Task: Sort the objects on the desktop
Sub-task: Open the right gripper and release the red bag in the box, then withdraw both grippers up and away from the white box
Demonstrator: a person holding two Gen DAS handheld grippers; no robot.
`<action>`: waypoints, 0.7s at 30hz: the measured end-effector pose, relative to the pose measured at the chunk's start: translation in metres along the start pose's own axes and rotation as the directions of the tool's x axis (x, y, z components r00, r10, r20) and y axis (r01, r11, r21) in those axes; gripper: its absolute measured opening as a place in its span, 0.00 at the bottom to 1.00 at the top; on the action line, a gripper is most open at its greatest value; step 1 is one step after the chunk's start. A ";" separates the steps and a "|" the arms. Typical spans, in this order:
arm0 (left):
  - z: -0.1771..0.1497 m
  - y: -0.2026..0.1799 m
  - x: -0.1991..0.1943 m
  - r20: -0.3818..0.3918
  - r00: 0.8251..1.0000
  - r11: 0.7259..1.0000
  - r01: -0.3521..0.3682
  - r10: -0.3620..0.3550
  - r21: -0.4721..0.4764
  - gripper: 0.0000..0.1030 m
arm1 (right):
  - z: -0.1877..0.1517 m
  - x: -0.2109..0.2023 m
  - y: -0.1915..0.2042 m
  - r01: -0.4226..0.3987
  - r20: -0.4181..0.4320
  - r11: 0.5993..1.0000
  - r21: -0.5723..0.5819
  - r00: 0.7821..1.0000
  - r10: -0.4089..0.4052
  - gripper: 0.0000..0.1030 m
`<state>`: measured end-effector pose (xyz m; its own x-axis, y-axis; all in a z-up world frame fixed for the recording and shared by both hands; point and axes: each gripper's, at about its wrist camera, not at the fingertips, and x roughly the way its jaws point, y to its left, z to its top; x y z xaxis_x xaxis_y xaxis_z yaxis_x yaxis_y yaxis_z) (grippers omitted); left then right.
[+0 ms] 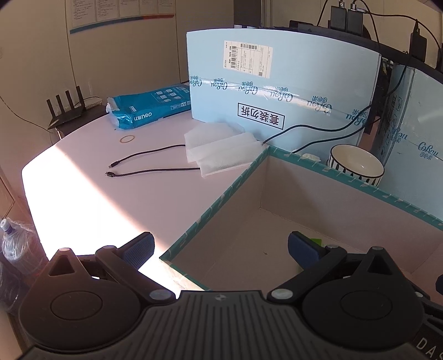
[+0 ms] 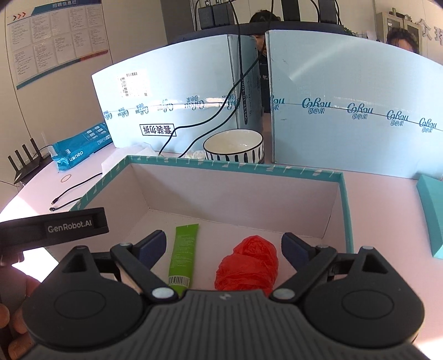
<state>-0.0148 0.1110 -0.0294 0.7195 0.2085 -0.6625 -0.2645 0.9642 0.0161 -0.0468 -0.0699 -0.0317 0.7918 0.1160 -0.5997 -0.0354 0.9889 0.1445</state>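
Both grippers spread wide, nothing pinched: right gripper hides the red bag's near edge; left gripper covers most of the green tube.

This looks like an office. A notice board covered in printed sheets hangs on the wall, and a black router with upright antennas sits at the far edge of the table. A blue pack of copy paper lies near it, with loose charging cables on the tabletop. Power adapters and cords hang over a dark partition, and a cabinet stands at the back wall, where people sit beyond the partition.
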 end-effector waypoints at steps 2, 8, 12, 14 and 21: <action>0.000 -0.001 -0.005 0.010 1.000 1.000 0.002 -0.002 -0.011 1.00 | 0.002 -0.006 -0.002 0.001 0.028 1.000 -0.004 1.000 -0.001 0.91; -0.003 -0.012 -0.016 0.024 1.000 1.000 0.020 -0.020 -0.014 1.00 | 0.004 -0.025 -0.017 0.009 0.091 1.000 0.010 0.996 -0.010 0.93; -0.006 -0.026 -0.023 0.026 0.999 0.999 0.041 -0.041 0.003 1.00 | 0.003 -0.033 -0.028 0.028 0.103 0.999 0.023 0.994 -0.030 0.93; -0.008 -0.034 -0.027 0.027 0.998 0.998 0.053 -0.054 0.014 1.00 | 0.002 -0.039 -0.036 0.041 0.110 0.999 0.030 0.993 -0.044 0.93; -0.015 -0.061 -0.038 0.022 0.996 0.995 0.086 -0.088 0.053 1.00 | -0.002 -0.051 -0.061 0.078 0.116 0.995 0.070 0.990 -0.086 0.94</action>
<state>-0.0356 0.0418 -0.0167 0.7537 0.1266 -0.6449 -0.1670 0.9860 -0.0017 -0.0864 -0.1360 -0.0112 0.8574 0.0192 -0.5144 0.0691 0.9860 0.1519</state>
